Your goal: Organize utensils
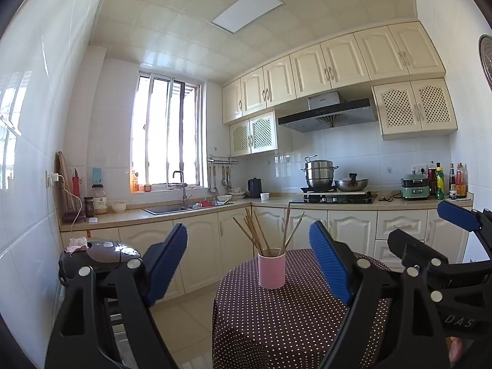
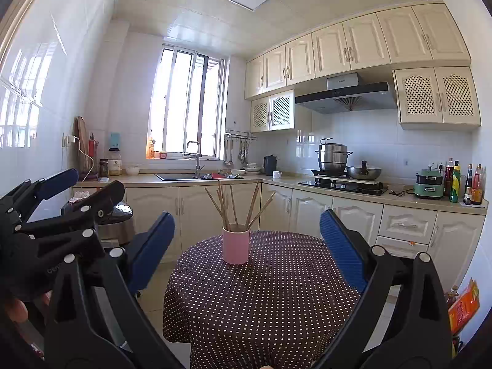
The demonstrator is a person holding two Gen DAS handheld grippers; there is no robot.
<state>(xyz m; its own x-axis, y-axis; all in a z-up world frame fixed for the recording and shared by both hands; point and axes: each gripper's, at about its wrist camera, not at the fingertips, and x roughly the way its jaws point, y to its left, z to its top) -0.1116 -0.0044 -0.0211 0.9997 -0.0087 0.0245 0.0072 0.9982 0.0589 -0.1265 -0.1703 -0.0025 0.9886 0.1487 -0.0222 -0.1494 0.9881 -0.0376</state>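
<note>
The polka-dot table lay bare on every side of the pink cup; only its splayed chopsticks blocked the way straight down from above.

Pink cup full of chopsticks standing on a dotted table, left gripper wide open and empty, right gripper open beside it
</note>
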